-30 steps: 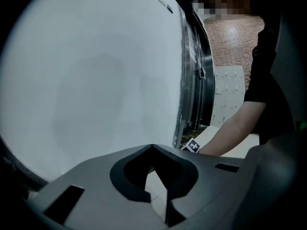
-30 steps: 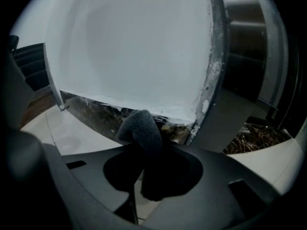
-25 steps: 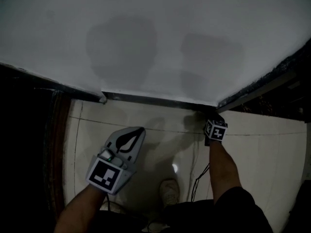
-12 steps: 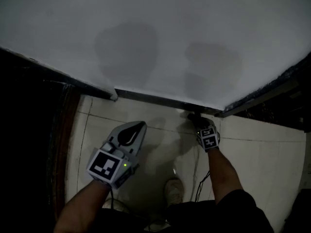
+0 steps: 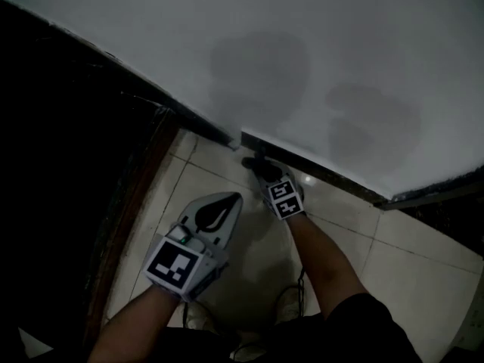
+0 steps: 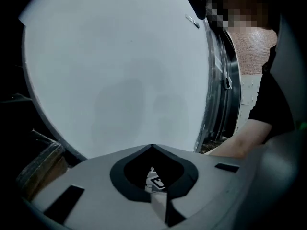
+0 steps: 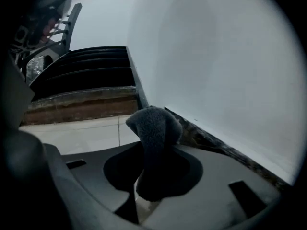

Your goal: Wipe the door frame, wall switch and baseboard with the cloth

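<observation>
My right gripper (image 5: 262, 174) is shut on a grey fluffy cloth (image 7: 154, 126), holding it low against the dark baseboard (image 5: 325, 174) at the foot of the white wall (image 5: 302, 66). It sits close to where the baseboard ends by the dark doorway. In the right gripper view the cloth bulges out of the right gripper (image 7: 152, 150), with the baseboard (image 7: 218, 145) just to its right. My left gripper (image 5: 218, 212) hangs shut and empty over the floor tiles, left of the right one. The left gripper (image 6: 152, 146) faces the wall.
A dark doorway with a brown threshold strip (image 5: 132, 203) lies to the left. Pale floor tiles (image 5: 408, 263) run along the wall. A metal door frame (image 6: 221, 80) shows at the right of the left gripper view. A cable (image 5: 299, 290) trails by my feet.
My right gripper has slid left along the baseboard with the cloth, toward the doorway corner. The head view has swung left; the left gripper stays shut near the same spot.
</observation>
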`<state>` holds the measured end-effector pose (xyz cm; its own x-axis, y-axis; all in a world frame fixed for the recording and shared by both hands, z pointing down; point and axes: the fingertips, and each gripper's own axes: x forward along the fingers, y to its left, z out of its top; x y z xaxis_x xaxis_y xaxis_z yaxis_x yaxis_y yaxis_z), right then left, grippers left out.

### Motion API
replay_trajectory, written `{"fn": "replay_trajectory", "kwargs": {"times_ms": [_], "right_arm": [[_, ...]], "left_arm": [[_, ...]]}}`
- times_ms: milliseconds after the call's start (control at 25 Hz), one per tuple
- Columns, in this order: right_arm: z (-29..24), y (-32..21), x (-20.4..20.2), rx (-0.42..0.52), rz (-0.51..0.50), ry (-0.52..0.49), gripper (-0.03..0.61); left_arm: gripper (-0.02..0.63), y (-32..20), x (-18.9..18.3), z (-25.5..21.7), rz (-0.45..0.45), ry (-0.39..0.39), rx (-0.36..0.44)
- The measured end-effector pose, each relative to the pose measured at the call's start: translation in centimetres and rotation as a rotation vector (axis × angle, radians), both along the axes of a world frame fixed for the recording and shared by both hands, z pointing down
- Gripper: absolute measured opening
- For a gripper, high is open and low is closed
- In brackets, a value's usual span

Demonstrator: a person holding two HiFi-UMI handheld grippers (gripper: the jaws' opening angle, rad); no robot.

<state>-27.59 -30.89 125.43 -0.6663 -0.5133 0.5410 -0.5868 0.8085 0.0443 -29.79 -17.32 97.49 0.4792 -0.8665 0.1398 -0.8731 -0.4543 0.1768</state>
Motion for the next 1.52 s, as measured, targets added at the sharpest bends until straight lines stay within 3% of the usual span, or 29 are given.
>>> {"fn": "replay_trajectory", "kwargs": {"times_ms": [120,320,520,1000,1520], "right_arm": [[1.3,-1.8,-4.6,-0.06,0.068,-0.031,0.089],[2.2,-4.9,-5.9,-0.129,0.21,-0.078,0.089],[2.1,-6.0,-3.1,-0.141,0.312,-0.144,0.089],[1.8,-5.6,4.1,-0.116,0.321,-0.054,0.089],[2.0,-4.5,11.2,-0.137,0.425,-0.033,0.089]], "left_arm": [[-0.009,1.2,-2.8,-0.2,-0.06,-0.002,-0.005],[-0.009,3.6,-5.2,0.4,-0.083,-0.057,-0.014],[-0.009,4.3,-5.3,0.9,-0.067,-0.074,-0.026],[-0.009,3.1,-0.9,1.0,0.042,-0.103,-0.013],[-0.009,1.6,-1.1,-1.2,-0.034,0.055,0.026]]}}
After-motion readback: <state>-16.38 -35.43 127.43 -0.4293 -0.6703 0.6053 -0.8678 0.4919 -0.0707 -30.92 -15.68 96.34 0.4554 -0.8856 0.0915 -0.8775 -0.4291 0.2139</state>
